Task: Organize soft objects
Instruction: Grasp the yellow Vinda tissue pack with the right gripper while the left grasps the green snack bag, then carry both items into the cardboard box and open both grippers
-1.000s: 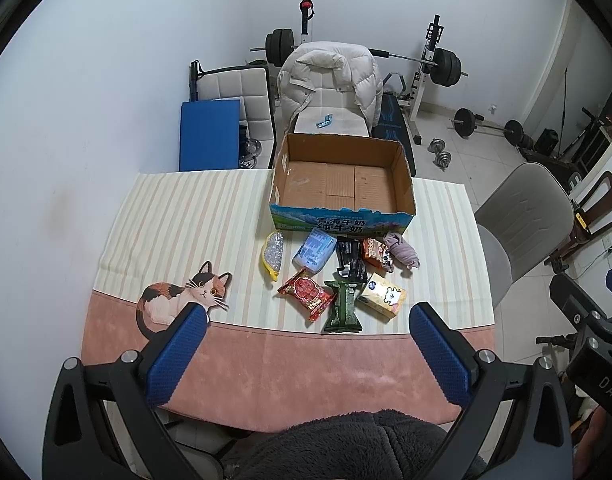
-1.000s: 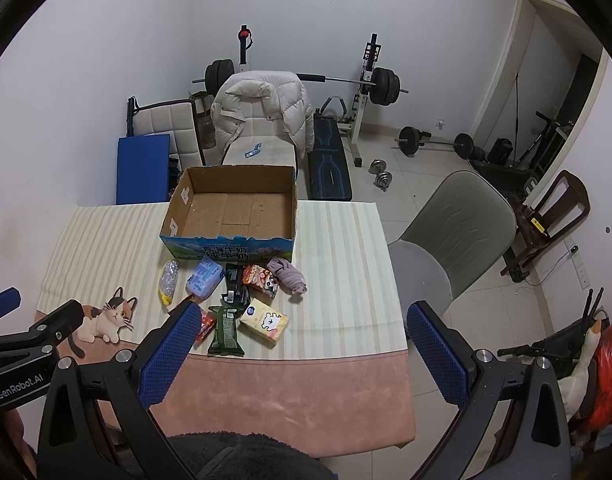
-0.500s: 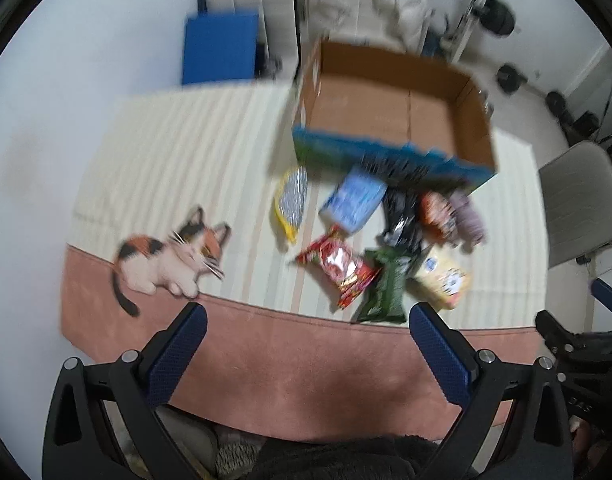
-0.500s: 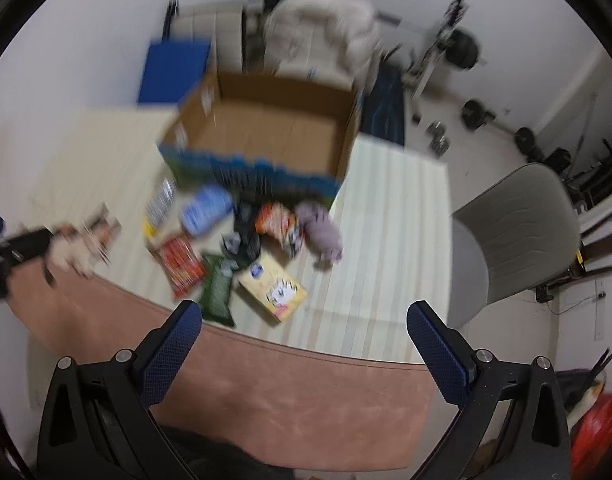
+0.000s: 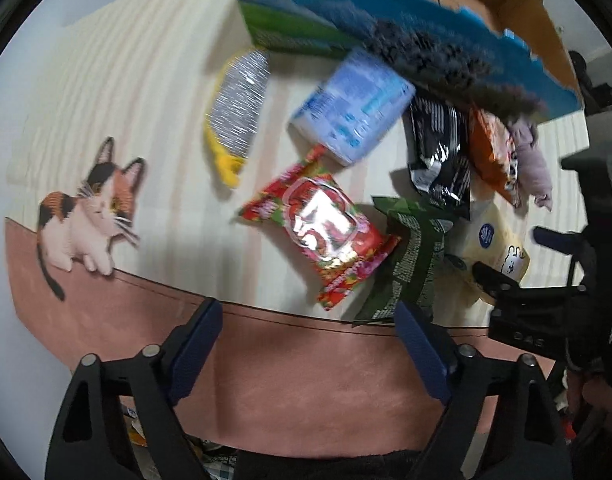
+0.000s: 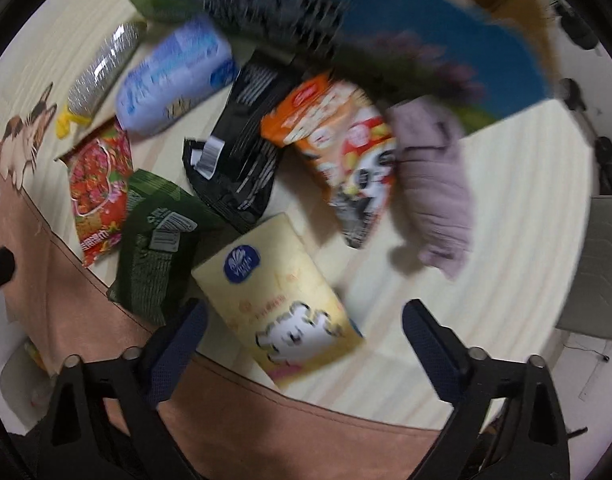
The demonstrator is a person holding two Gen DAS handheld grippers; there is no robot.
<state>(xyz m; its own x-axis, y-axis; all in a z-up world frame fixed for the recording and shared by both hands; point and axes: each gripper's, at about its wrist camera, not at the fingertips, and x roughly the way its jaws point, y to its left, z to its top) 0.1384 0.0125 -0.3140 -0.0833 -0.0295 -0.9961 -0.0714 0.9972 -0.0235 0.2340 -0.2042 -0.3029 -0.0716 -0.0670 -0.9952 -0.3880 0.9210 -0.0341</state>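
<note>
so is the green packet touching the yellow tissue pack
Cannot tell. In the right wrist view, the green packet and yellow tissue pack edges meet in shadow and blur.

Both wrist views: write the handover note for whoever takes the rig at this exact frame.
Left gripper: open, empty, over the table's near edge.
Right gripper: open, empty, above the yellow tissue pack.
All soft items lie loose on the tablecloth in front of the cardboard box: red snack bag, blue pack, purple cloth.
Done: no item gripped so far.
Left: everything.
</note>
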